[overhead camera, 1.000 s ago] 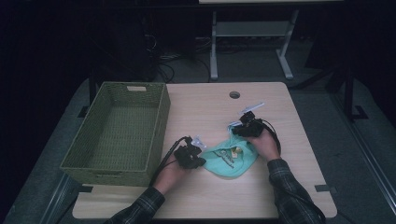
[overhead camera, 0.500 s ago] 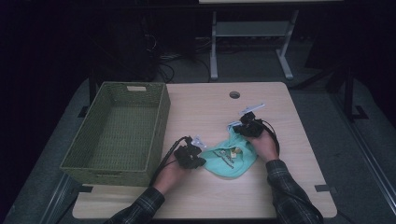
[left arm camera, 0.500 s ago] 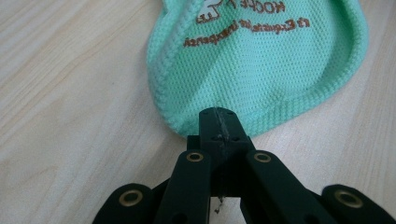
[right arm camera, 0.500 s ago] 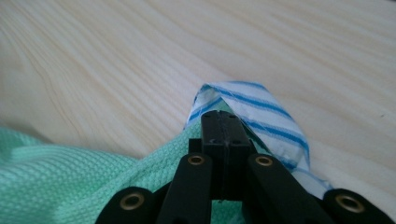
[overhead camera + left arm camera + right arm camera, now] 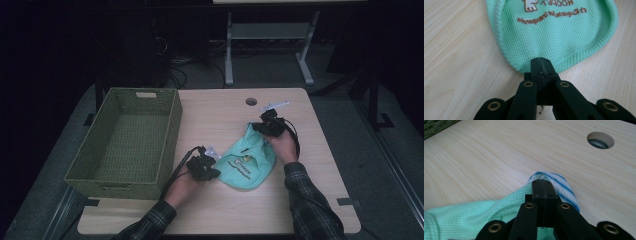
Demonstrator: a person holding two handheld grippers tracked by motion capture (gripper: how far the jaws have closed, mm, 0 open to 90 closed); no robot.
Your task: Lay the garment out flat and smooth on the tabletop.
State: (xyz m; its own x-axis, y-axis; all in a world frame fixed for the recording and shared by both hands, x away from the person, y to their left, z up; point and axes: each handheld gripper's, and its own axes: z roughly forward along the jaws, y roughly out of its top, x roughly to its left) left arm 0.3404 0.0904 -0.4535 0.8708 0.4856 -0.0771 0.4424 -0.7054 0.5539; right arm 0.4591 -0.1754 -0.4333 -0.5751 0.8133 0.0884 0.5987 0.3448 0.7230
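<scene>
A small mint-green knit garment point(image 5: 247, 160) with a brown printed logo lies on the wooden table point(image 5: 215, 115). My left gripper point(image 5: 214, 172) sits at the garment's near-left edge. In the left gripper view the left gripper point(image 5: 541, 61) is shut on the rounded hem of the garment point(image 5: 554, 32). My right gripper point(image 5: 260, 127) is at the garment's far end. In the right gripper view the right gripper point(image 5: 541, 182) is shut on a blue-and-white striped trim point(image 5: 564, 187), which it holds a little above the table, with the green knit point(image 5: 461, 217) trailing down from it.
A green woven basket point(image 5: 172, 130) stands open and hollow on the table's left half. A round cable hole point(image 5: 251, 101) and a small white strip point(image 5: 274, 105) lie at the far edge. Bare wood runs between basket and garment.
The right gripper has risen slightly and drawn the garment's far end up with it. The left gripper has stayed where it was on the hem.
</scene>
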